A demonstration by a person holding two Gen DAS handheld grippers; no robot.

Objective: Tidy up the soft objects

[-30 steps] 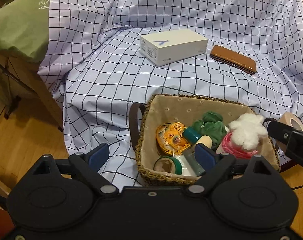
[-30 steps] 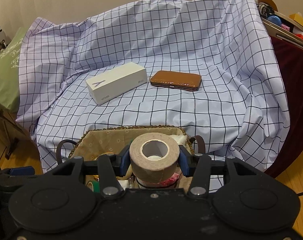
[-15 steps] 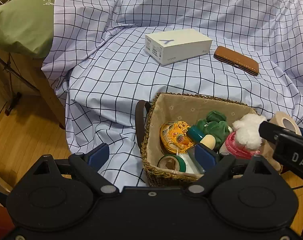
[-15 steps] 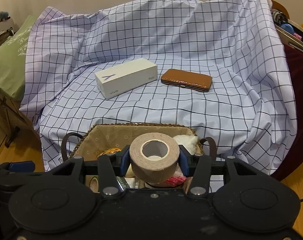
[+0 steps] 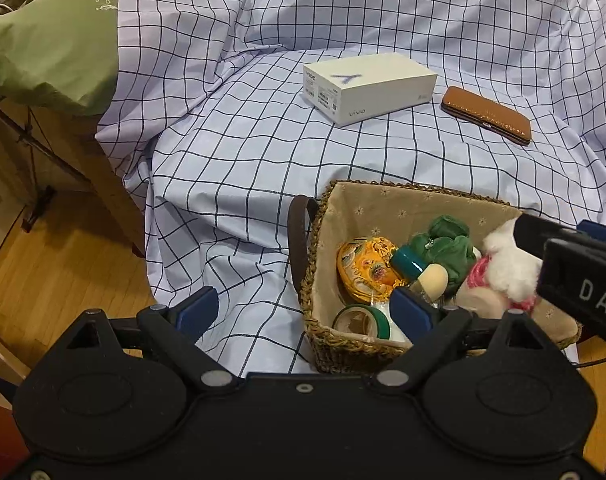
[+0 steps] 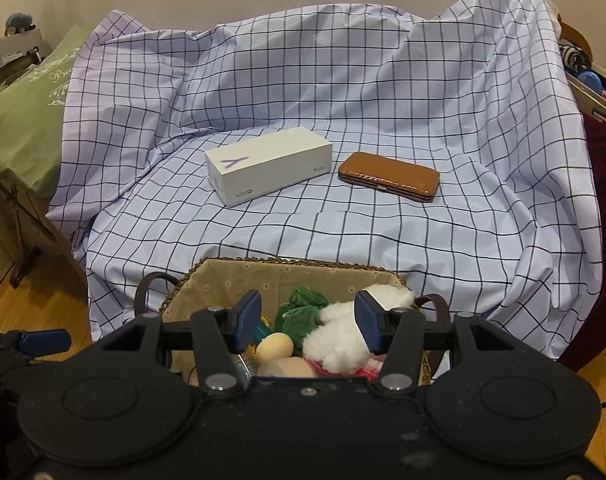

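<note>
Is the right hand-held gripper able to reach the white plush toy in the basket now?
Probably yes. The right hand-held gripper is open and empty, right above the white plush toy atop the basket contents; nothing covers it.

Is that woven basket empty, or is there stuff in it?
Not empty: the woven basket holds a white fluffy toy, green cloth bundle and yellow patterned tin.
</note>
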